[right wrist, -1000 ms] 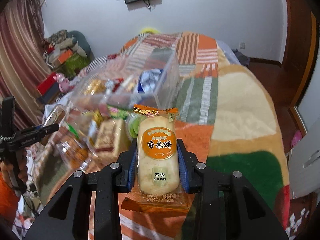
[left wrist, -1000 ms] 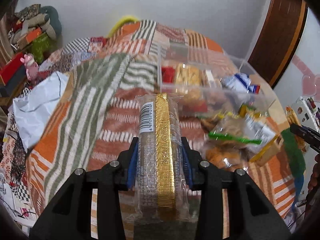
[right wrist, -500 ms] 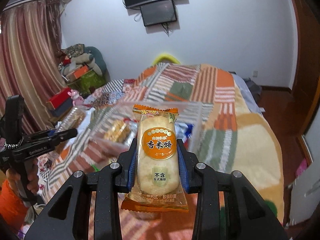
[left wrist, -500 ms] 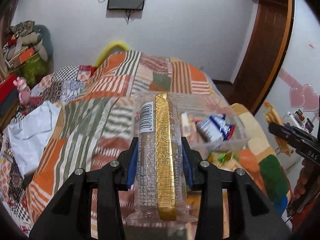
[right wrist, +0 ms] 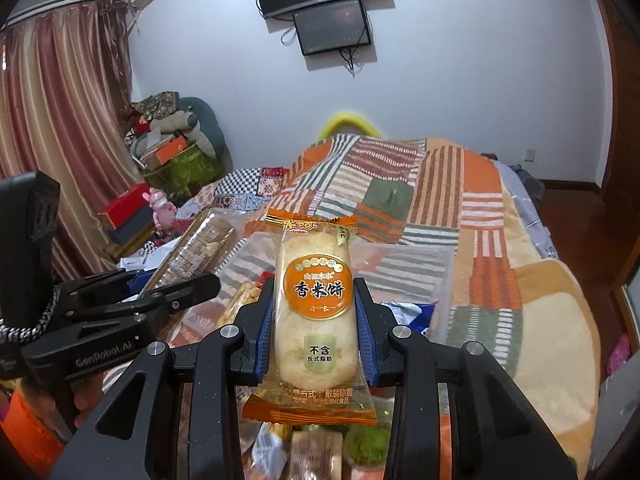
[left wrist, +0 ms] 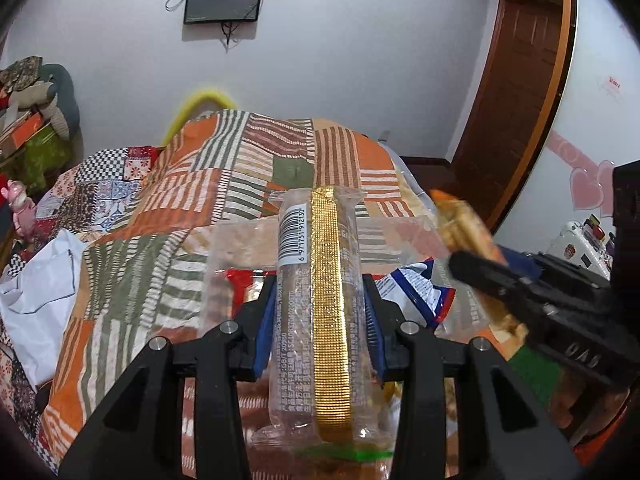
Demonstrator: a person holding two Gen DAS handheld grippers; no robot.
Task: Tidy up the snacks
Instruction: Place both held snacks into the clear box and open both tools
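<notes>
Two snacks are held clamped above the clear plastic storage box (left wrist: 408, 236): a long clear-wrapped biscuit pack with a gold strip (left wrist: 320, 304) in the left gripper (left wrist: 320, 320), and an orange-labelled rice cracker packet (right wrist: 314, 308) in the right gripper (right wrist: 314, 328). Crushing is possible under excess pressure. Beyond, on the striped patchwork blanket (right wrist: 460, 208), misplaced packets could slide away.
</notes>
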